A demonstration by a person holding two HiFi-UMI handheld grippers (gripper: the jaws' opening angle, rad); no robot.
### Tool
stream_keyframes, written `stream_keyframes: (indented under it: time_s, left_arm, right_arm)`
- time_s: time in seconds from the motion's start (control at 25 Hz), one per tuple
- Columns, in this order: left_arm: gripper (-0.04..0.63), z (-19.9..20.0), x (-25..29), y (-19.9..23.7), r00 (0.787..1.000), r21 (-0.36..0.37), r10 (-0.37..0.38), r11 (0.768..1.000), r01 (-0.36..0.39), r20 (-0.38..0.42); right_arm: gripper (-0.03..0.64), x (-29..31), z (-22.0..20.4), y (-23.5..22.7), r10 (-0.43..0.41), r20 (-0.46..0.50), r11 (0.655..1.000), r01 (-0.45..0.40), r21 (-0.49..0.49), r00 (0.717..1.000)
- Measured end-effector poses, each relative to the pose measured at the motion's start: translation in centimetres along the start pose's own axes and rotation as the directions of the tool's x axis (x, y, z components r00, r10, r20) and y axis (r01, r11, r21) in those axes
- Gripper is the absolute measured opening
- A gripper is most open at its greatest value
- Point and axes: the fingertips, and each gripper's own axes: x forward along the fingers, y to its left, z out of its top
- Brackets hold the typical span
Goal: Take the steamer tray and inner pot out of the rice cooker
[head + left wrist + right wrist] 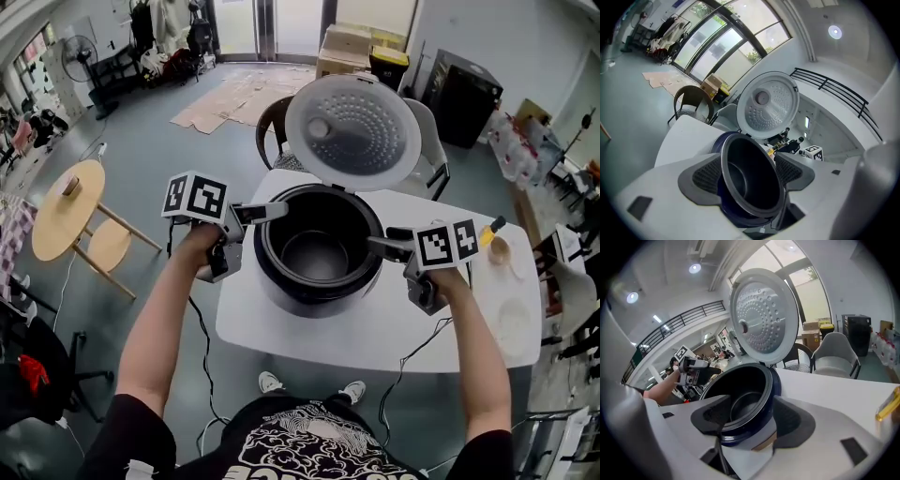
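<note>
The rice cooker (277, 289) stands on the white table (469, 337) with its lid (354, 131) tipped up behind it. The dark inner pot (317, 255) sits inside, and nothing shows in it. My left gripper (272, 217) is at the cooker's left rim and my right gripper (380, 242) at its right rim. In the left gripper view the left gripper (750, 173) is open and straddles the pot's rim (725, 154). In the right gripper view the right gripper (750, 420) is open too, with the rim and the cooker wall (761, 425) between its jaws. I cannot make out a steamer tray in the cooker.
A rice spoon (500, 249) and a pale round dish-like thing (514, 319) lie at the table's right end. Chairs (433, 159) stand behind the table. A round wooden table (66, 208) is on the left, and cables (202, 356) hang off the front edge.
</note>
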Motion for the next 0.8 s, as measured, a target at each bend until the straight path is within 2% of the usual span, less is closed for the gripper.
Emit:
stream_keyframes:
  time_s: [0.16,0.36,0.52,0.68,0.8]
  left_arm:
    - [0.360,-0.7,0.5,0.6,0.999,-0.020,0.000,1.000,-0.001,-0.043]
    - [0.360,-1.7,1.0,0.8,0.995,-0.069,-0.037,0.997,0.031,-0.089]
    - [0.357,-2.0,0.7,0.7,0.993,-0.067,-0.038,0.997,0.031,-0.108]
    - [0.342,-2.2,0.9,0.8,0.990,-0.076,-0.029,0.997,0.019,-0.136]
    - [0.284,-2.5,1.1,1.0,0.986,-0.099,-0.017,0.995,0.000,-0.168]
  right_arm:
    - [0.299,0.4,-0.4,-0.1,0.032,-0.013,0.999,-0.032,0.031,0.999]
    - [0.299,1.0,-1.0,0.4,0.081,-0.049,0.995,-0.078,0.065,0.995]
    - [0.296,1.1,-1.1,0.9,0.101,-0.054,0.989,-0.094,0.112,0.993]
    - [0.296,0.9,-0.9,0.8,0.178,-0.034,0.950,-0.163,0.265,0.983]
    - [0.279,0.6,-0.7,0.4,0.231,-0.025,0.911,-0.208,0.355,0.973]
